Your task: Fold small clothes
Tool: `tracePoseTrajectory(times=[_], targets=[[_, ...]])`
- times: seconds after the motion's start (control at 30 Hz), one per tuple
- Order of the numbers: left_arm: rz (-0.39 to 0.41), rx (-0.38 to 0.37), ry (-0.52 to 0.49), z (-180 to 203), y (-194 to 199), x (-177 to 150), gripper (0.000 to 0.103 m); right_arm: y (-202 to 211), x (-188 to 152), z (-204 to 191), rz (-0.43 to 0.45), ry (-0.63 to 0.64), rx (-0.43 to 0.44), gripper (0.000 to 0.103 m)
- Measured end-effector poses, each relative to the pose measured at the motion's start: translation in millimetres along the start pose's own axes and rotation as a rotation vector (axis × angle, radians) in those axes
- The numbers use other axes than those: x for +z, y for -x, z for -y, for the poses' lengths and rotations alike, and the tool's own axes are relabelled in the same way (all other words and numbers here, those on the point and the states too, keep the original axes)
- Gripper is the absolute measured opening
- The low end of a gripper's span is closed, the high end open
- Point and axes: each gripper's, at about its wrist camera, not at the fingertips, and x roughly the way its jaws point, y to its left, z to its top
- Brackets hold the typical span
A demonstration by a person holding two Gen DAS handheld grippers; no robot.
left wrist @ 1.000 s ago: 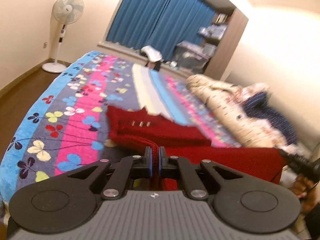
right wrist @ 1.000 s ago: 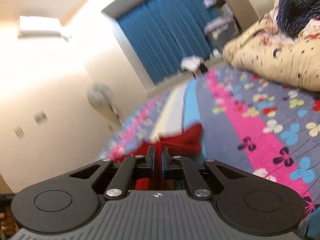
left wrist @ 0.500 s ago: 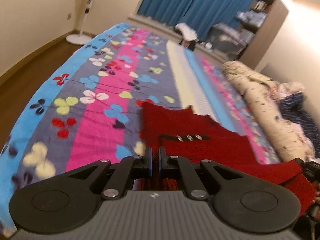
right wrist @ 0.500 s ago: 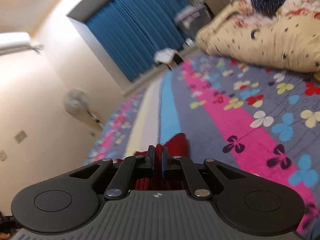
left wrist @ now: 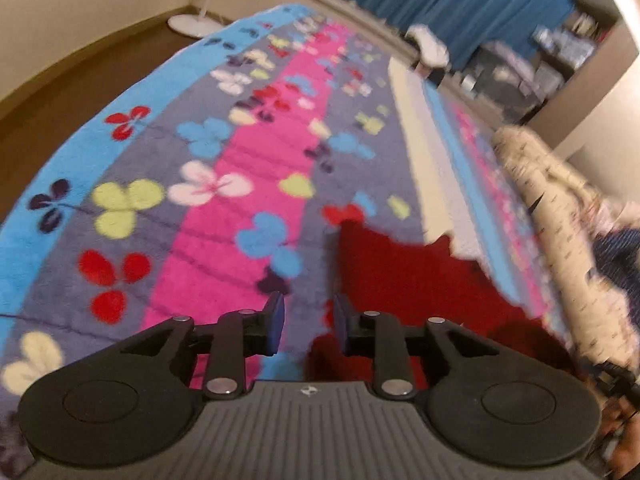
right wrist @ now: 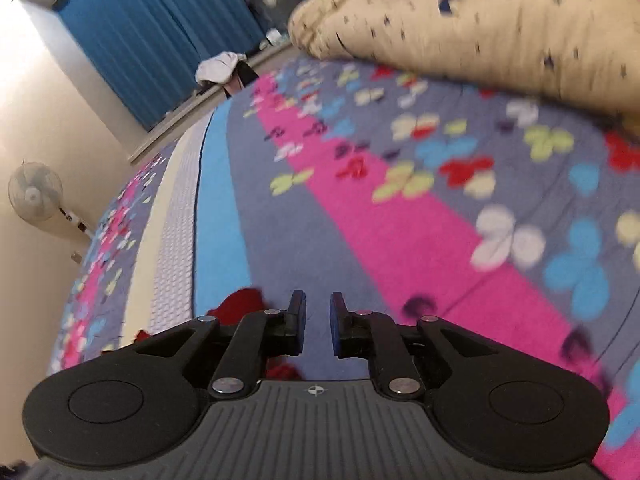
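Note:
A red knitted garment (left wrist: 408, 280) lies on the flowered bedspread (left wrist: 224, 184), mostly to the right of my left gripper (left wrist: 308, 320). The left jaws are opening and only bedspread shows between them; the red cloth lies just under and beside the right finger. In the right wrist view a corner of the red garment (right wrist: 240, 306) shows left of and below my right gripper (right wrist: 318, 320). The right jaws are opening too, with a narrow gap and nothing between them.
A rolled cream quilt (left wrist: 560, 248) and dark blue clothing lie along the bed's right side, the cream quilt (right wrist: 480, 28) also ahead of the right gripper. A standing fan (right wrist: 36, 194), blue curtains (left wrist: 452, 4) and cluttered shelves stand beyond the bed. Brown floor borders the left edge.
Both grippers were shut on the red garment and carried it forward and down over the bed. Now both have let go and their jaws stand apart, with the garment lying on the bedspread.

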Motion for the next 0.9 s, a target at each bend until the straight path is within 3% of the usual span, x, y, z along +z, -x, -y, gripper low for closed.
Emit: tracePoseTrajectory(times=[0.13,0.2,0.4,0.53,0.67,0.77,0.9], targets=[[-0.080,0.064,-0.102,-0.8,2.1,-13.2,0.029,-5.3,-3.0,16.7,-0.119,0.038,0.074,0.016],[-0.107,0.060,-0.142,1.3,5.1,-20.7,0.040,-7.8,-7.8,15.4,-0.183,0.111,0.089,0.026],[-0.144,0.042,-0.322,34.0,-9.8,-30.0,0.055,-18.6,-35.0,-9.5,-0.332,0.359,0.151,0.039],[-0.170,0.030,-0.399,54.5,-34.1,-27.6,0.055,-26.2,-38.4,-20.3,-0.321,0.368,0.150,0.040],[-0.145,0.028,-0.408,66.3,-51.4,-19.4,0.055,-33.7,-29.9,-29.6,-0.263,0.312,0.177,0.040],[-0.063,0.005,-0.351,69.8,-53.9,-4.7,0.055,-45.3,-24.2,-37.1,-0.234,0.290,0.179,0.040],[-0.057,0.031,-0.252,65.7,-68.6,7.8,0.054,-59.8,-17.6,-41.3,-0.224,0.238,0.144,0.041]])
